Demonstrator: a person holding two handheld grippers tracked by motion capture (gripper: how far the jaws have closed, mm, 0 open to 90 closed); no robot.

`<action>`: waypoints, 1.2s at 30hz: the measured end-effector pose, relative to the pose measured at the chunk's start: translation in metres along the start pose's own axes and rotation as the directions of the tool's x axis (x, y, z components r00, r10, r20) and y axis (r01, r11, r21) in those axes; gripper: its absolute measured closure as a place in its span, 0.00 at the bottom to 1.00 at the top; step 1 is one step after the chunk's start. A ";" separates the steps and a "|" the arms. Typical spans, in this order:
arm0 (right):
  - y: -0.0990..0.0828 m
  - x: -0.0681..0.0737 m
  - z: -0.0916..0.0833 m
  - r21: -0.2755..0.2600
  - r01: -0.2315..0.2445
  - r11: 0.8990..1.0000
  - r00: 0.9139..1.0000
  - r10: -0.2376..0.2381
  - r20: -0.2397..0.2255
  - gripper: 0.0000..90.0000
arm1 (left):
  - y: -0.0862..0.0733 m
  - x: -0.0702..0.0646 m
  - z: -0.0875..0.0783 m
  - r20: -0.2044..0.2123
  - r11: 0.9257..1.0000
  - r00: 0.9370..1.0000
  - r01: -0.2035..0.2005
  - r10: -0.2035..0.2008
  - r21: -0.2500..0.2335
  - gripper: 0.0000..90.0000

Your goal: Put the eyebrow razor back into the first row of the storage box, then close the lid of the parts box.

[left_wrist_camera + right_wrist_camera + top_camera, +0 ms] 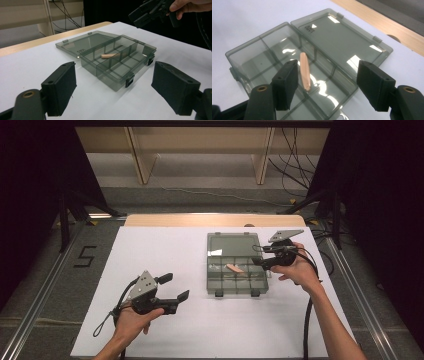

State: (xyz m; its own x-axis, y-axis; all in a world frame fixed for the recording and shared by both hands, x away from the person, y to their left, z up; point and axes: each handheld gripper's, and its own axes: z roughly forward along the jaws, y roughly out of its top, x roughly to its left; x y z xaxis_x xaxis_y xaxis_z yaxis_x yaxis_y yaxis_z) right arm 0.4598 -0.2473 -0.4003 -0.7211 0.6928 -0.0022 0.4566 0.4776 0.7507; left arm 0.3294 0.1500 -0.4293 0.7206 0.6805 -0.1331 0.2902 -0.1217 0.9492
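Note:
A smoky clear compartment box (216,276) lies open right of the white table's centre, its lid (232,244) flat behind it. A pale wooden dowel (235,268) rests in a middle compartment. In the right gripper view the dowel (304,71) lies just ahead of the left jaw. My right gripper (258,262) hovers open and empty over the box's right edge. My left gripper (175,287) is open and empty, low over the table left of the box. The left gripper view shows the box (110,80), the dowel (109,55) and the right gripper (146,13) beyond it.
The white table top (165,245) has a wooden strip (200,220) along its far edge. A taped "5" (86,256) marks the floor at left. Metal rails run along both sides; wooden shelf legs and cables (295,165) lie beyond the table.

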 end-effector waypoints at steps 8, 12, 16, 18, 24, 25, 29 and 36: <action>-0.003 -0.012 -0.009 -0.042 -0.056 0.998 0.998 0.056 0.013 0.36 | 0.014 -0.005 0.008 0.010 0.998 0.999 0.048 -0.048 0.046 0.21; -0.007 -0.020 -0.010 -0.056 -0.072 0.996 0.997 0.074 0.035 0.34 | 0.024 -0.003 0.015 0.000 0.995 0.998 0.064 -0.064 0.071 0.21; -0.009 -0.027 -0.010 -0.079 -0.115 0.990 0.993 0.118 0.028 0.31 | 0.033 -0.003 0.024 -0.009 0.993 0.998 0.059 -0.059 0.100 0.21; -0.010 -0.029 -0.009 -0.083 -0.150 0.985 0.988 0.153 0.028 0.30 | 0.036 -0.003 0.029 -0.007 0.992 0.998 0.064 -0.064 0.113 0.21; -0.013 -0.036 -0.008 -0.088 -0.201 0.976 0.978 0.205 0.032 0.24 | 0.036 -0.002 0.045 0.002 0.984 0.997 0.081 -0.083 0.161 0.21; -0.013 -0.036 -0.008 -0.088 -0.206 0.975 0.977 0.210 0.035 0.22 | 0.035 -0.003 0.048 0.002 0.982 0.996 0.092 -0.094 0.164 0.21; -0.014 -0.037 -0.007 -0.096 -0.207 0.974 0.977 0.211 0.039 0.21 | 0.033 -0.002 0.055 -0.004 0.979 0.994 0.105 -0.106 0.174 0.21; -0.013 -0.036 -0.007 -0.088 -0.208 0.974 0.976 0.213 0.045 0.22 | 0.030 0.001 0.069 -0.004 0.972 0.995 0.101 -0.103 0.213 0.21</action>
State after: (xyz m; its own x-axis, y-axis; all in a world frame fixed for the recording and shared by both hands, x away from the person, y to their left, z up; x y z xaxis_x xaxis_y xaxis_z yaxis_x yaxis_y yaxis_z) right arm 0.4754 -0.2825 -0.4054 -0.5833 0.8021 0.1280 0.5494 0.2736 0.7895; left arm 0.3823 0.0978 -0.4209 0.6844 0.6923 -0.2287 0.4892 -0.2035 0.8481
